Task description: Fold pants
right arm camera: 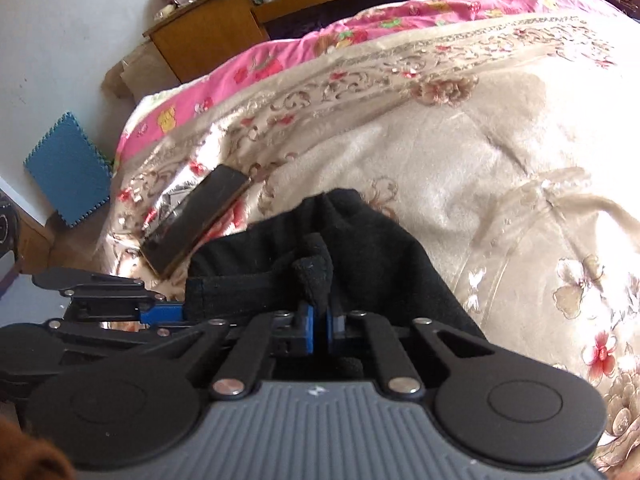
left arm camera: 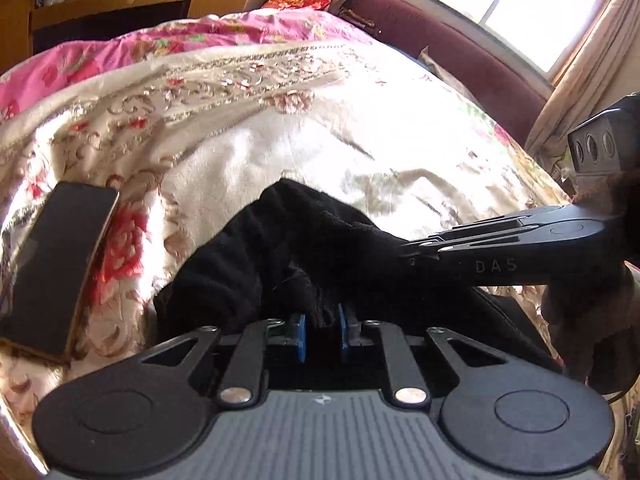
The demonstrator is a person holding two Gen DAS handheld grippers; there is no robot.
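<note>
One pair of black pants lies bunched near the front edge of the bed, on a cream blanket with red and tan flowers, and it is the only garment on the bed. Two grippers work on it. The left gripper has its blue-padded fingers drawn in close with a fold of the black cloth rising between them, so it is clenched on the pants at their near edge. The right gripper is pinched almost fully together, and a small tuck of the same cloth stands up from between its fingers; in the left wrist view its black arm comes in from the right side and ends in the fabric. The two grippers sit close beside one another along the same edge of the pants. One flat dark object with a pale edge lies on the blanket just beside the left end of the pants; whether they touch I cannot tell. Beyond the pants the blanket stretches open and uncluttered toward a pink flowered quilt at the far side. One wooden cabinet stands past the bed, and one blue mat leans against the wall.
</note>
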